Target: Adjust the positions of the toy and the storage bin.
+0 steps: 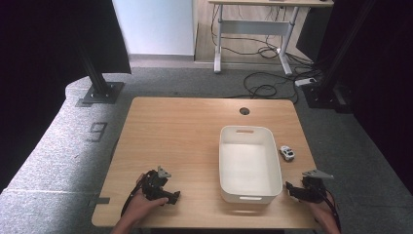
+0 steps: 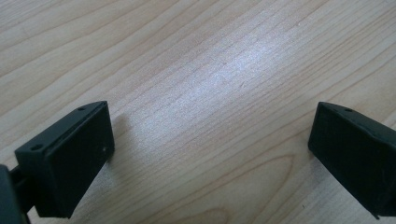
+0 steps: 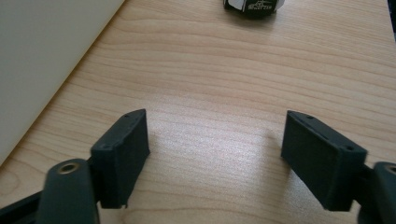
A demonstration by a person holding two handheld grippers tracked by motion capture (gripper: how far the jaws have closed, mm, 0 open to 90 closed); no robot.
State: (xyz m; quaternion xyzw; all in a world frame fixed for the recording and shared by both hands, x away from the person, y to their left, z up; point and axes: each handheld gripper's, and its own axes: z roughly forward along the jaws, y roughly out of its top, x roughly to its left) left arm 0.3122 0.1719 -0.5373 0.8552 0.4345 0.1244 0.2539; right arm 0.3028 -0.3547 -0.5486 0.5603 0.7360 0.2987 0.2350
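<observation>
Two grippers, one tub, one toy car on our table.

Going left to right, we've got the left gripper [image 1: 171,197] down on the wooden table [image 1: 175,131] near the front edge, jaws spread wide with just bare wood between them. Then one white tub [image 1: 250,163], sitting upright. Just right of it is one little white toy car [image 1: 287,153], close but not touching. Our right gripper [image 1: 291,189] is at the tub's near right corner, spread wide too, holding nothing, pointed toward the car up ahead.
</observation>
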